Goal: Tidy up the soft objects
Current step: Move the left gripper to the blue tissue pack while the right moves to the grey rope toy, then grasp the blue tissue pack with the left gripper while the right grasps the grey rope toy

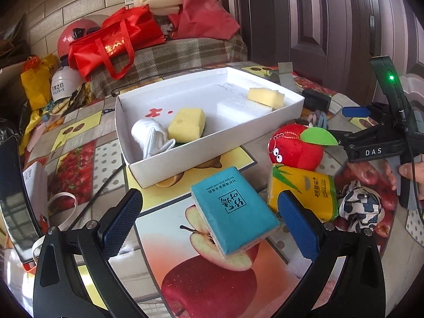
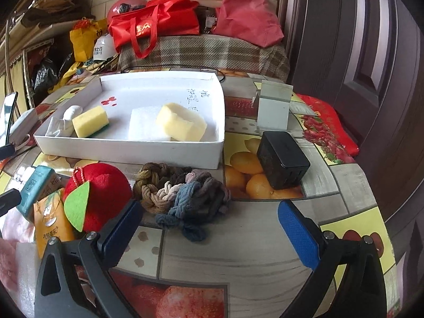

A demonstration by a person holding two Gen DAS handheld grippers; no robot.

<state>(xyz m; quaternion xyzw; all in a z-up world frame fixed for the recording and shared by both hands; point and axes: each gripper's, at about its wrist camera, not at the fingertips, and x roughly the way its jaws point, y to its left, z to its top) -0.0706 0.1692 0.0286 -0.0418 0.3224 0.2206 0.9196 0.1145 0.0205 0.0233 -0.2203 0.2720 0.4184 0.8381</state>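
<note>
A teal tissue pack (image 1: 233, 212) lies tilted on the fruit-print table between the wide-apart fingers of my left gripper (image 1: 210, 222), which is open. Its right pad (image 1: 296, 225) is close to the pack's corner. Beside it are a yellow tissue pack (image 1: 304, 188), a red apple plush (image 1: 296, 151) and a black-and-white spotted cloth (image 1: 363, 206). The white box (image 1: 198, 153) holds white socks (image 1: 151, 137), a yellow sponge (image 1: 186, 123), white foam (image 1: 243, 107) and a pale sponge (image 1: 265, 96). My right gripper (image 2: 212, 228) is open just short of a bundle of braided hair ties (image 2: 182, 196), with the apple plush (image 2: 98, 193) at its left finger.
A black charger block (image 2: 283, 159) and a white stand (image 2: 273, 108) sit right of the box (image 2: 132, 148). Red bags (image 1: 114, 42), a helmet and foam are piled on a plaid-covered surface behind. A dark screen (image 1: 10, 198) leans at the table's left edge. A door stands to the right.
</note>
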